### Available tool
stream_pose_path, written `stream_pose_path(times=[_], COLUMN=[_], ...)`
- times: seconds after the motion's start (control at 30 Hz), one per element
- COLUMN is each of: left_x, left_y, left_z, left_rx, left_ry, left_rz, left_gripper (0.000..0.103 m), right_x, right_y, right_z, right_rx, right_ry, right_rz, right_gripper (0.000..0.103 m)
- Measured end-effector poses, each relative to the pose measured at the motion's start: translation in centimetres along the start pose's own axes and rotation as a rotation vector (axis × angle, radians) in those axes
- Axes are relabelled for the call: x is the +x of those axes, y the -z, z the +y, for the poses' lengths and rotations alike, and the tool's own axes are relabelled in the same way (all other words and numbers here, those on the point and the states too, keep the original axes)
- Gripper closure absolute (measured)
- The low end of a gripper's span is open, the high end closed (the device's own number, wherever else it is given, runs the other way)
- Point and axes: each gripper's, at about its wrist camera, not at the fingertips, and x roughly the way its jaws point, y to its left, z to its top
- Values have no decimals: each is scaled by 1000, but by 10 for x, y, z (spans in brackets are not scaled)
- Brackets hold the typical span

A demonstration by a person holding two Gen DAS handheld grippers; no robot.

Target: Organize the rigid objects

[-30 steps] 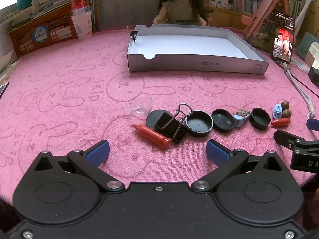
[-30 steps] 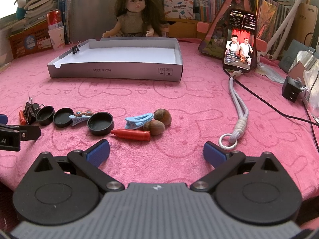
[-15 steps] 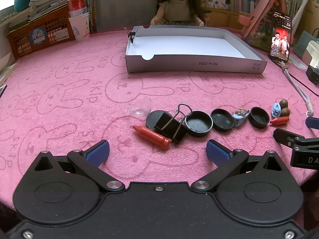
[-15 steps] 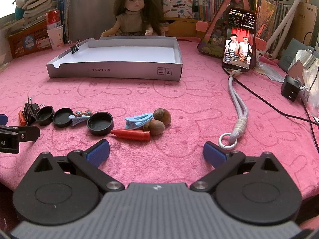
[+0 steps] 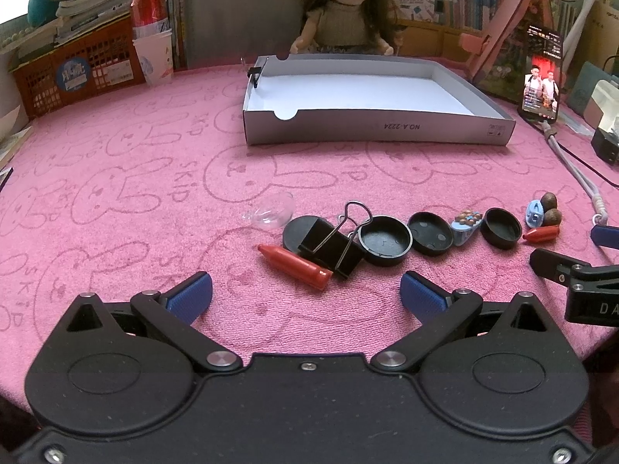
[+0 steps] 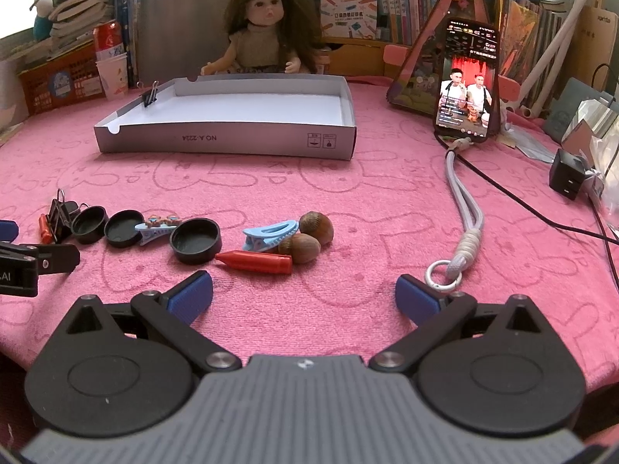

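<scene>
A row of small items lies on the pink cloth. In the left wrist view: a red crayon point(image 5: 294, 266), a black binder clip point(image 5: 332, 247), black caps point(image 5: 385, 239), a clear bulb point(image 5: 272, 210). In the right wrist view: a second red crayon point(image 6: 255, 261), a blue hair clip point(image 6: 270, 235), two nuts point(image 6: 300, 247), a black cap point(image 6: 196, 240), a decorated clip point(image 6: 158, 225). My left gripper point(image 5: 305, 297) is open and empty just short of the first crayon. My right gripper point(image 6: 303, 297) is open and empty just short of the second crayon. The white tray point(image 5: 379, 131) stands behind.
A doll point(image 6: 265, 38) sits behind the tray point(image 6: 228, 143). A phone point(image 6: 466, 98) leans at the right, with a grey lanyard point(image 6: 462, 208) and black cable trailing forward. A small binder clip point(image 6: 150, 94) grips the tray's left rim. A paper cup point(image 5: 153, 56) and orange basket stand far left.
Both grippers have stayed open and almost still. The views have shifted only slightly; no object has moved.
</scene>
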Motion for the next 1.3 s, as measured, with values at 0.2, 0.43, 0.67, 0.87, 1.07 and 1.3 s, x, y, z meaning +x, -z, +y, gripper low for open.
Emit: stream_pose_path(times=[0.2, 0.43, 0.67, 0.87, 1.07, 1.3], left_x=[-1, -4, -16, -19, -17, -16], left_y=[1, -2, -4, -5, -4, -2], left_z=[1, 3, 15, 19, 32, 35], left_rx=[7, -4, -48, -20, 21, 90], left_ry=[8, 14, 58, 109, 157, 143], left_rz=[-8, -2, -46, -77, -72, -101], left_gripper=[0, 7, 31, 48, 50, 50], right_x=[-1, -1, -7, -10, -11, -9], right_y=[5, 2, 1, 0, 0, 0], right_z=[0, 0, -3, 3, 9, 17], right_rx=[0, 23, 51, 34, 11, 4], right_ry=[-4, -3, -32, -44, -50, -49], right_rz=[-33, -23, -61, -82, -93, -80], right_gripper=[0, 0, 8, 22, 36, 43])
